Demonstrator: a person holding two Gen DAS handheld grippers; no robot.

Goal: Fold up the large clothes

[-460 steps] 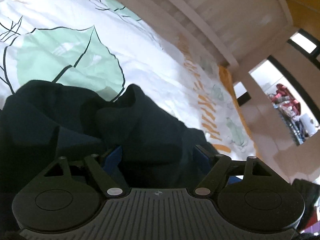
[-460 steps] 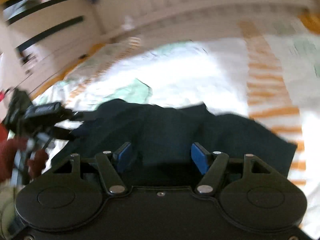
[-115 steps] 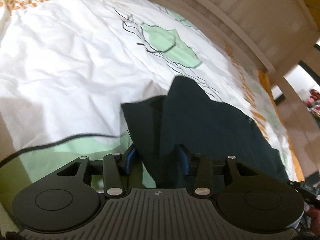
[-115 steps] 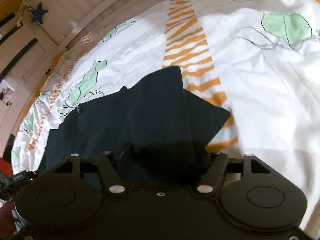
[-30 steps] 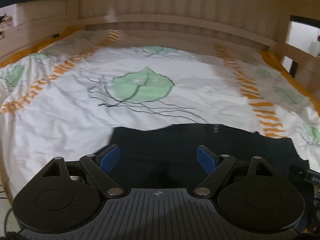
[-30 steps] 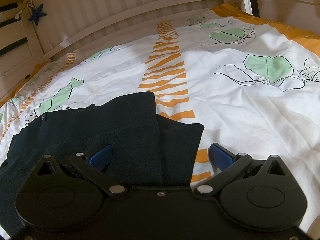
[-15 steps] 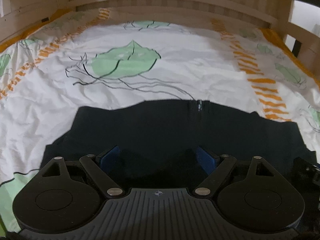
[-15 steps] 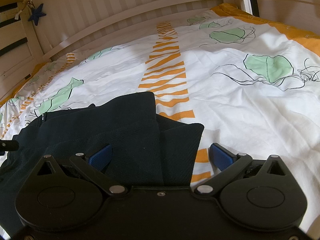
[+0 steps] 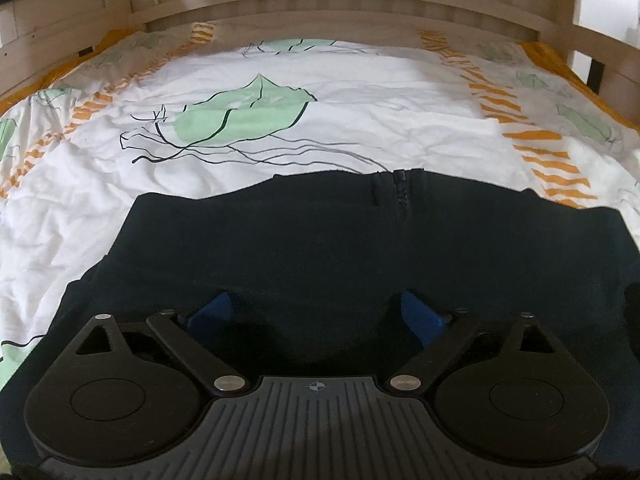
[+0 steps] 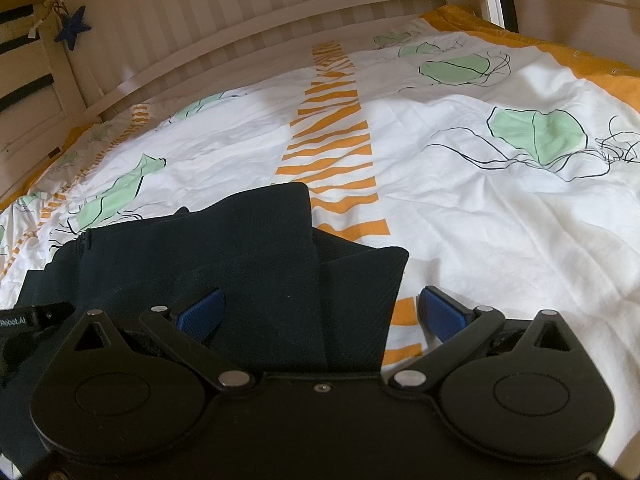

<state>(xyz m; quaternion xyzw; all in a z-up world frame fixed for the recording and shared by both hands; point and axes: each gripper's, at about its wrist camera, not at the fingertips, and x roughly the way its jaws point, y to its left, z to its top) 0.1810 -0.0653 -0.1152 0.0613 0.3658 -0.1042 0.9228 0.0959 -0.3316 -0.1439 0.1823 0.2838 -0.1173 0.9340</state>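
Lying spread across the near part of a bed, a dark navy garment (image 9: 320, 248) rests flat on a white duvet cover (image 9: 360, 92) printed with green leaves and orange stripes. Seen from the left wrist, the left gripper (image 9: 318, 312) hangs low over the cloth with its blue pads (image 9: 420, 316) far apart and its jaws opening; fabric lies beneath the gap, but neither pad presses on it. A short zip (image 9: 400, 192) shows at the garment's far edge, which runs roughly parallel to the slatted wooden headboard (image 9: 340, 12) at the far end of the bed. Seen from the right wrist, the right gripper (image 10: 320, 312) sits over the garment's right-hand end, where a folded panel (image 10: 240, 248) lies on top of a lower layer whose corner (image 10: 384, 268) points toward the orange striped band (image 10: 332, 148) of the cover. Its jaws stand wide: one blue pad (image 10: 200, 314) is above the dark cloth and the other is out over the bare cover just beside the garment's edge, gripping nothing. A dark blue star ornament (image 10: 72, 32) hangs on the bed frame at the far left corner, and a sliver of the other gripper's black body (image 10: 28, 320) shows at the left edge of that view.
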